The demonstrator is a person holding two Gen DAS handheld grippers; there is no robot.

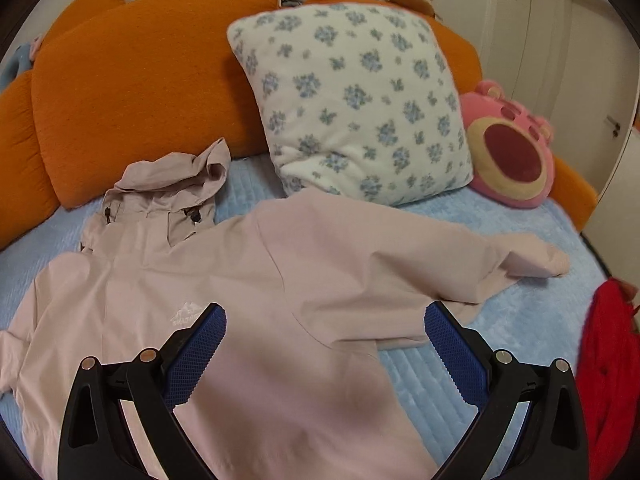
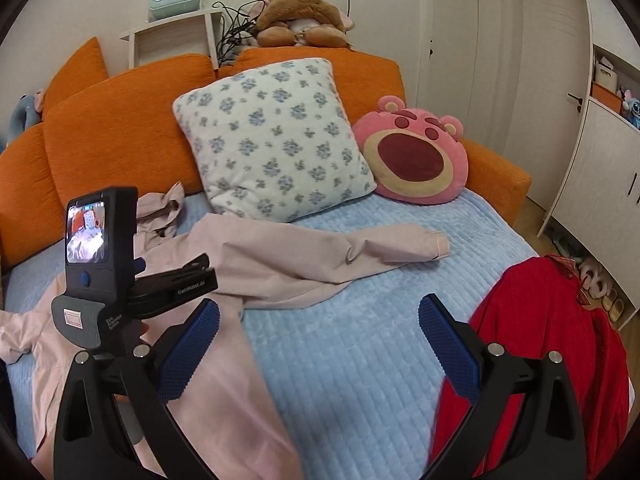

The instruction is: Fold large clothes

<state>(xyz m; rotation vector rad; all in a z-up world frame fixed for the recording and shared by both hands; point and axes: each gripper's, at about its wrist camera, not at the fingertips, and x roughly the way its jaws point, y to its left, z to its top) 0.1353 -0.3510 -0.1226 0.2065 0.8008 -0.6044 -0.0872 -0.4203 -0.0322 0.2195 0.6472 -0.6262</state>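
I see the pink jacket (image 1: 248, 312) spread flat on the blue bed cover (image 2: 360, 344), one sleeve stretched toward the floral pillow (image 1: 352, 104) and pink bear cushion (image 2: 416, 156). My left gripper (image 1: 324, 316) and right gripper (image 2: 318, 312) both gape wide, holding nothing. A red garment (image 2: 552, 344) lies heaped beside the right one.

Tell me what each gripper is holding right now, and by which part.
Nothing. The left gripper hangs open over the pink jacket; the right gripper is open above the blue blanket.
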